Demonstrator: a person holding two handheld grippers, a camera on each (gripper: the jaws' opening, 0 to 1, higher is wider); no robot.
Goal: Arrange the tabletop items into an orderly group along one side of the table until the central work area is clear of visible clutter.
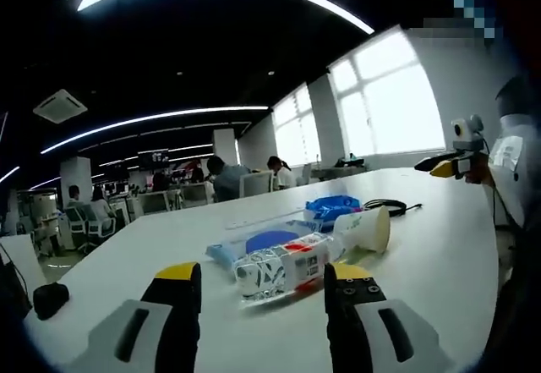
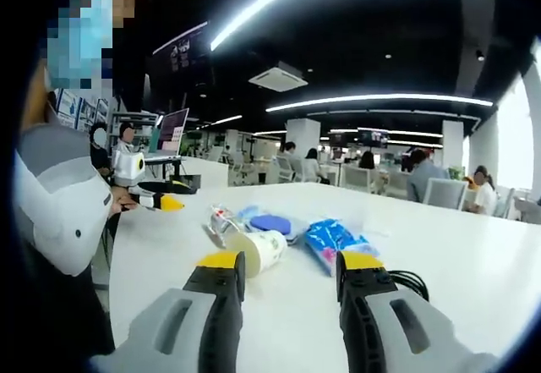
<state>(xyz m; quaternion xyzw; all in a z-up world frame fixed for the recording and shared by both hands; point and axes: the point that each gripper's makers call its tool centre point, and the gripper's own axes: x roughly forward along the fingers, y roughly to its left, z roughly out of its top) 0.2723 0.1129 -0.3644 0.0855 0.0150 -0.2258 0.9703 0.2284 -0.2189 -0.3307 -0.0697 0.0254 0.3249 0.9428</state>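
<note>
— How do I start well?
— Take the plastic bottle (image 1: 283, 267) lying mid-table first, square across its middle, since it may roll.
— And my jaws?
— My left gripper (image 1: 262, 293) gapes wide, holding nothing; my right gripper (image 2: 287, 276) likewise, just short of the paper cup (image 2: 256, 250).

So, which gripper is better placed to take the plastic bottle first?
Probably the left gripper: the plastic bottle lies just beyond its open fingers. From the right gripper, the paper cup lies in front of the bottle.
</note>
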